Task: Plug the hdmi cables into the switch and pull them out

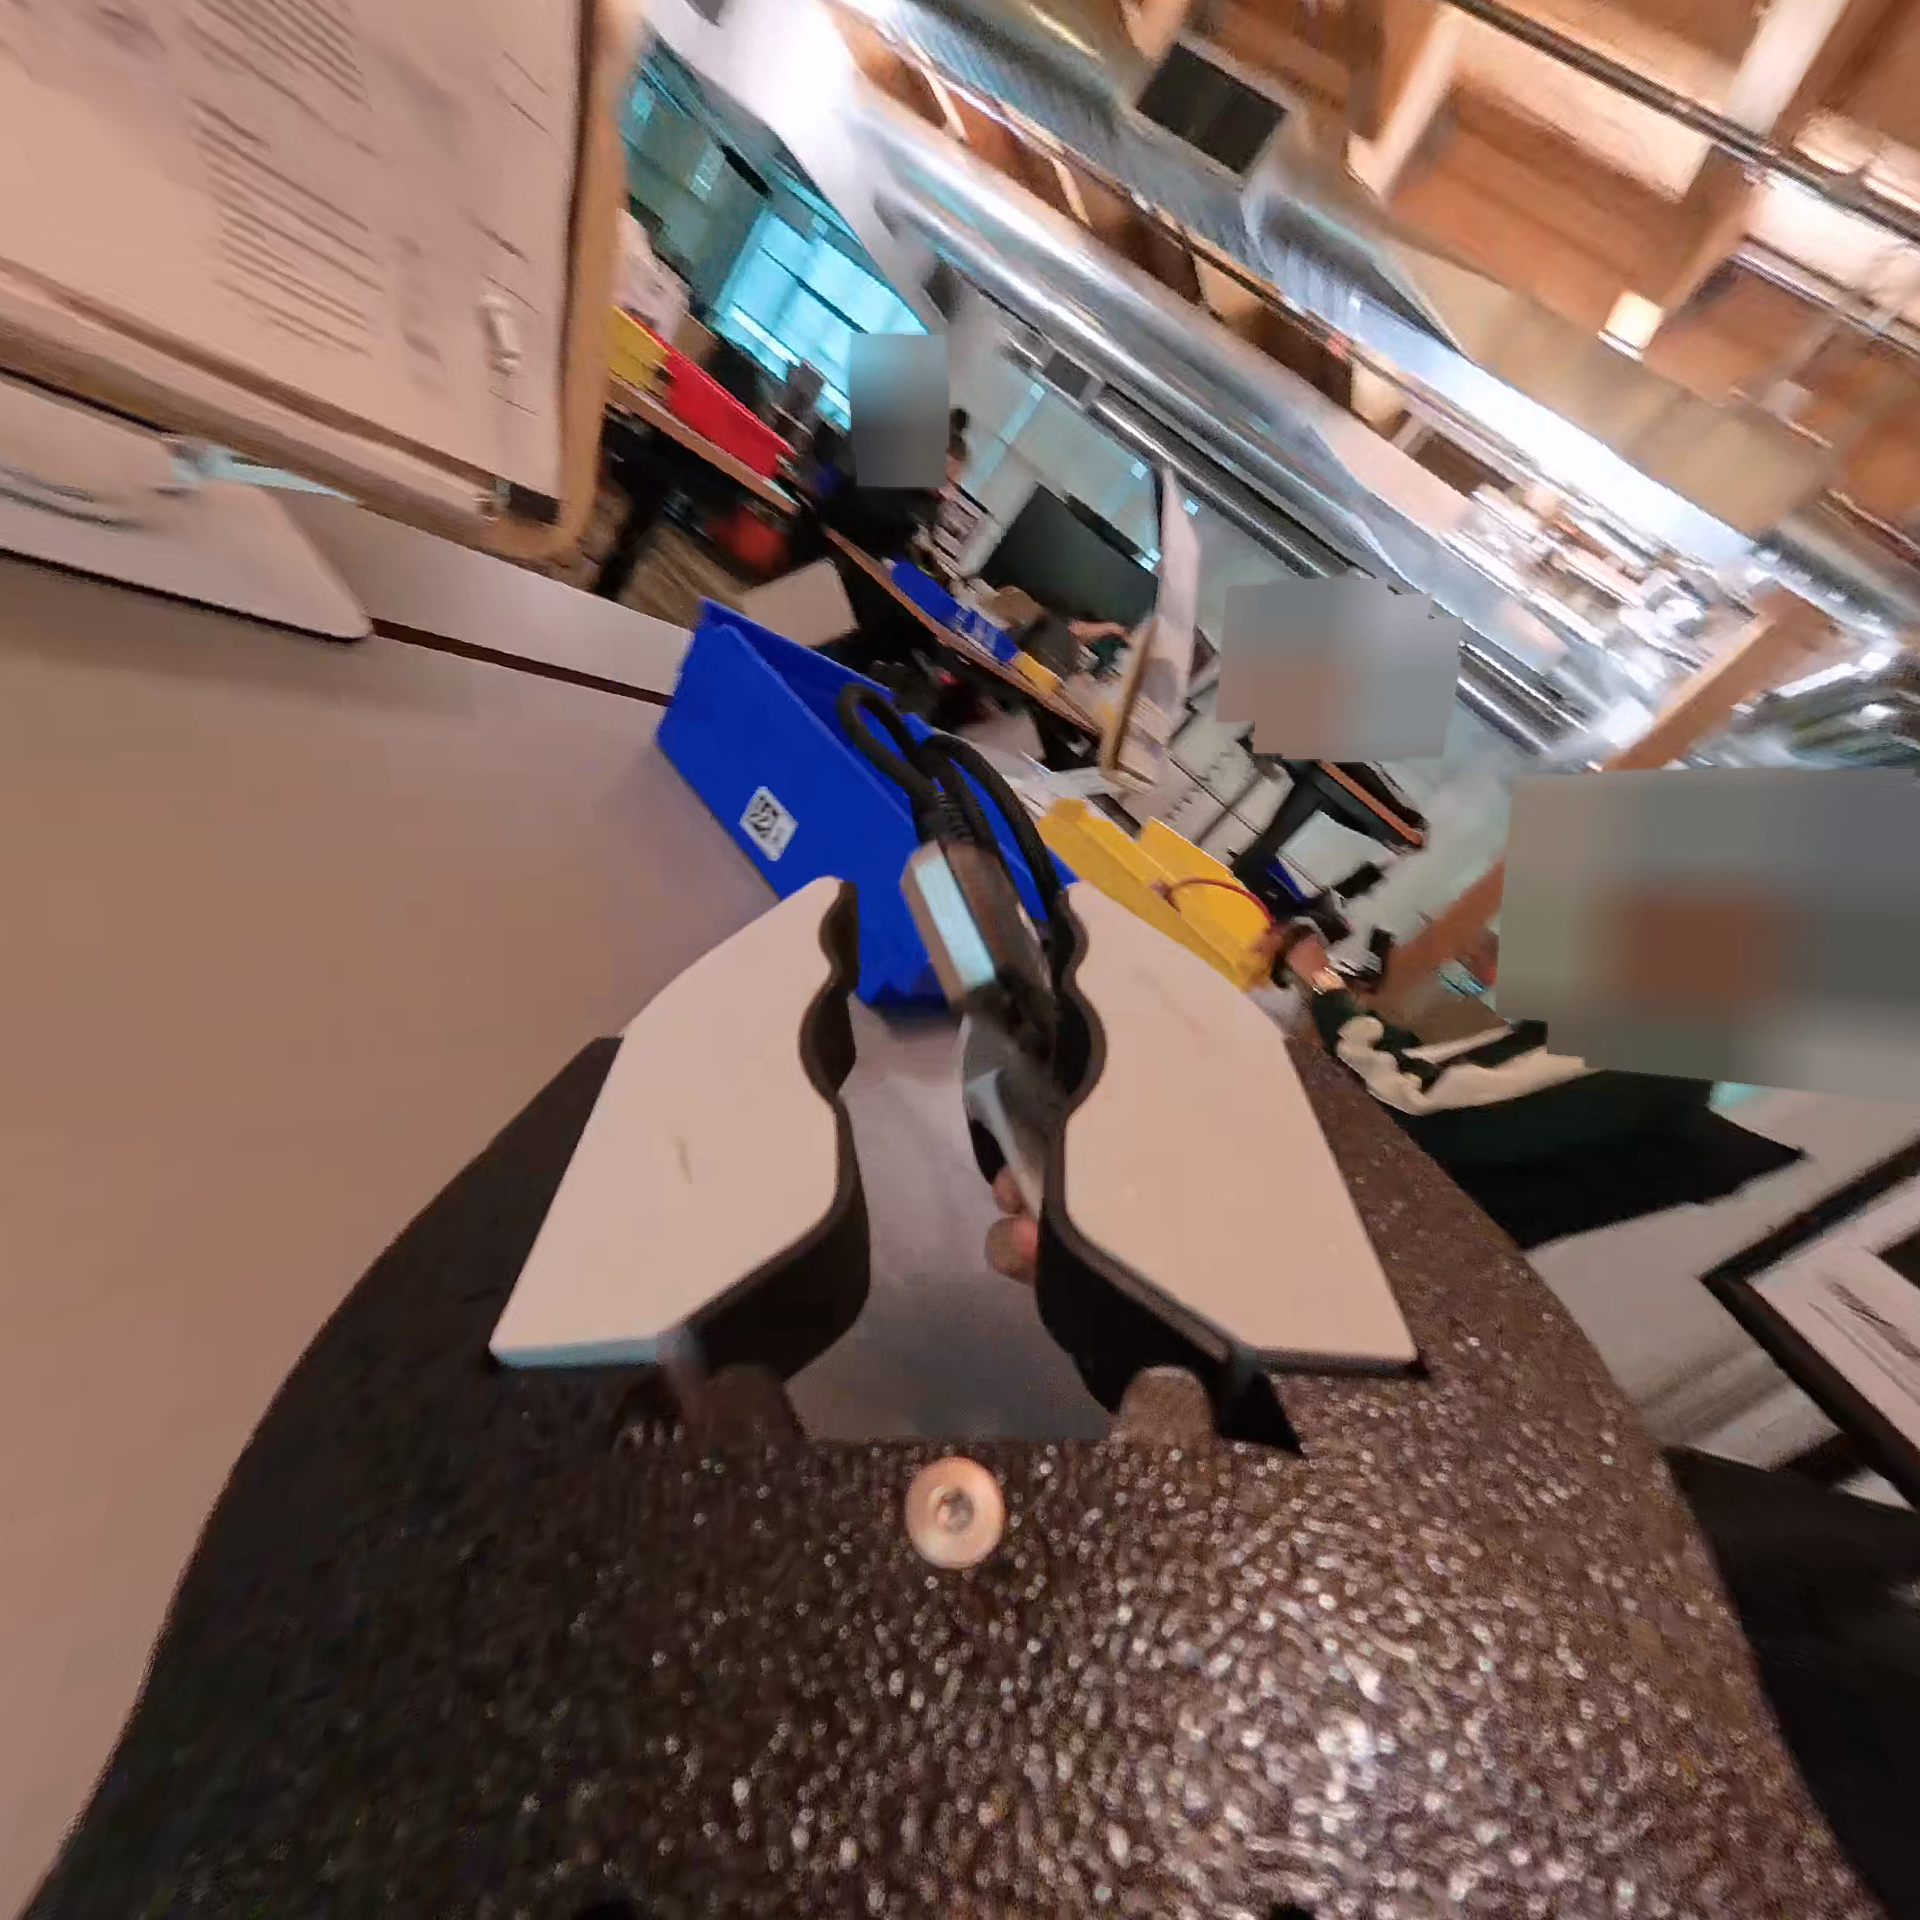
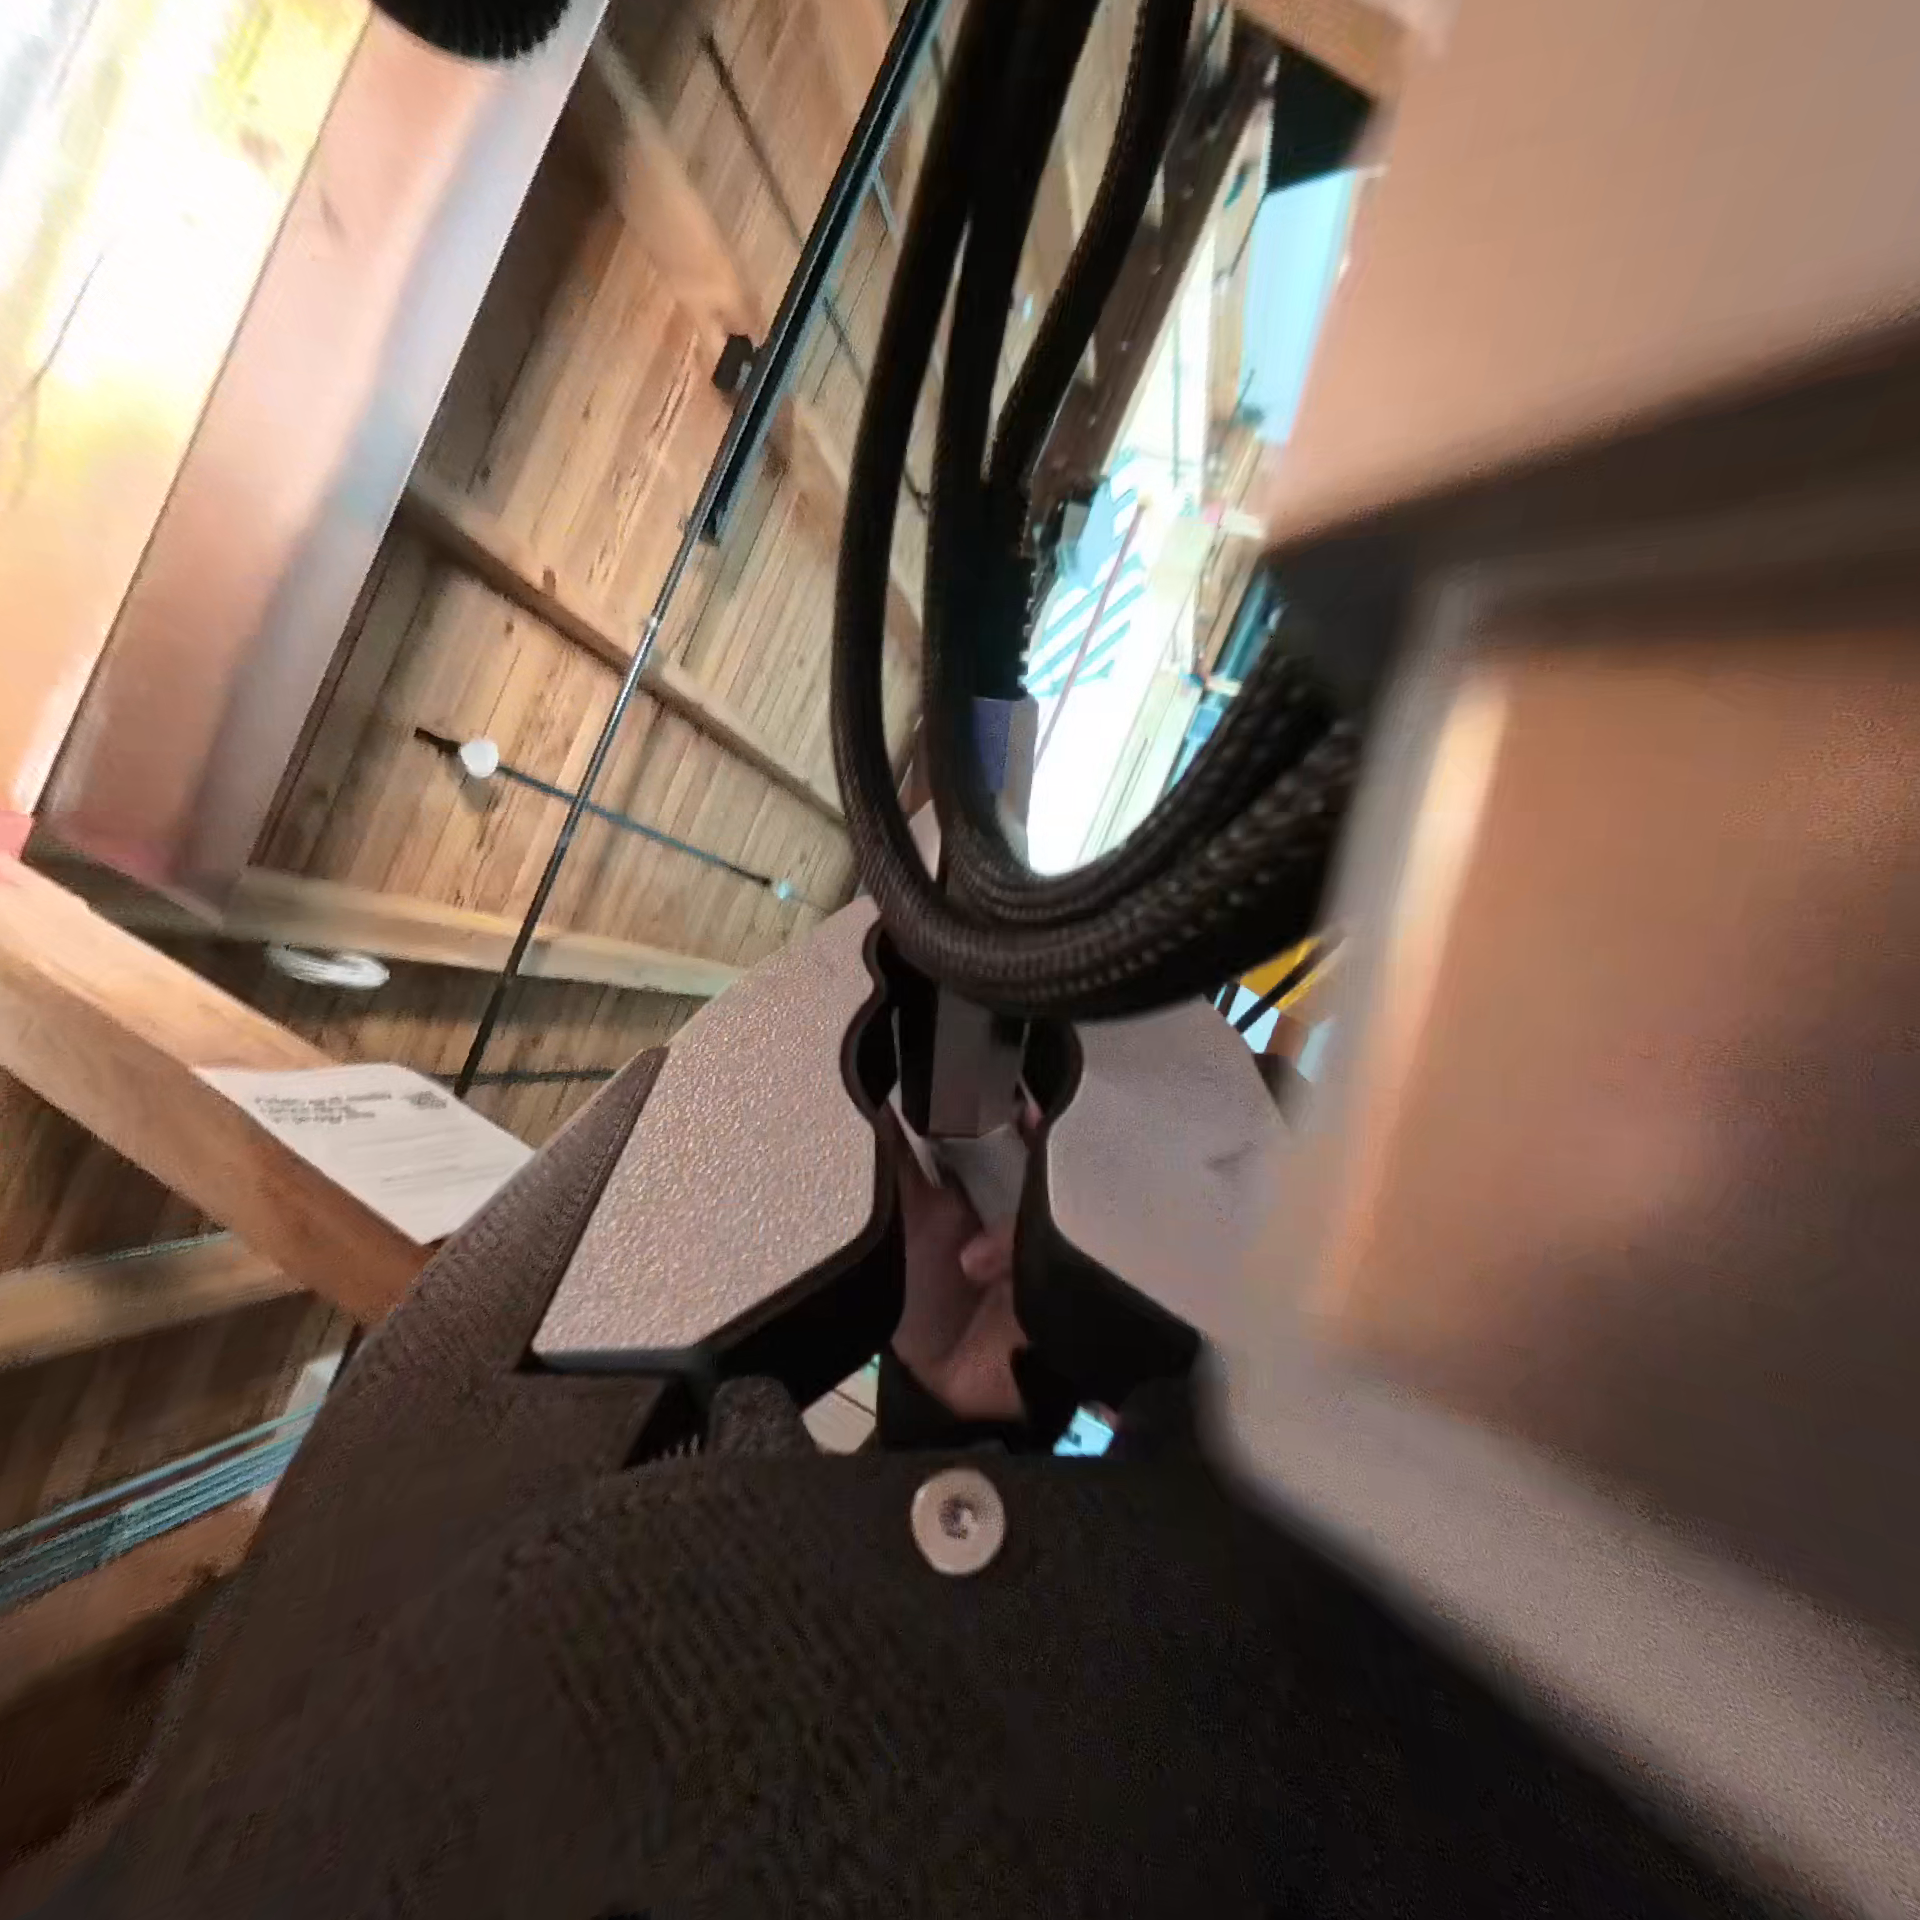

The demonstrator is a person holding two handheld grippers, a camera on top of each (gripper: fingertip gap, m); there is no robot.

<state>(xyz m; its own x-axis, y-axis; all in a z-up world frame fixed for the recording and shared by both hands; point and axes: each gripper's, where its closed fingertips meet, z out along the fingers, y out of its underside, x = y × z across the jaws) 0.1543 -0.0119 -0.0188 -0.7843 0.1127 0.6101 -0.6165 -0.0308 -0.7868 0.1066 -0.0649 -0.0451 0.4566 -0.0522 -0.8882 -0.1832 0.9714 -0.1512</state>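
In the left wrist view my left gripper (image 1: 956, 914) has its jaws apart. A silver HDMI plug (image 1: 951, 935) on a black cable (image 1: 883, 727) stands between the fingertips, close to the right finger (image 1: 1174, 1101), with a gap on its left. A person's fingers (image 1: 1013, 1231) show under it. In the right wrist view my right gripper (image 2: 961, 997) is closed narrowly on a silver HDMI plug (image 2: 961, 1081). Black braided cables (image 2: 1091, 935) loop just beyond the tips. A person's finger (image 2: 977, 1262) shows beneath. I cannot make out the switch in either view.
The left gripper is over a pale table (image 1: 312, 935). A blue bin (image 1: 769, 790) and a yellow bin (image 1: 1153, 883) stand ahead, a white board (image 1: 312, 208) at the left, and people sit beyond. The right view is blurred, with a wooden wall (image 2: 540, 623) and a paper sheet (image 2: 374, 1143).
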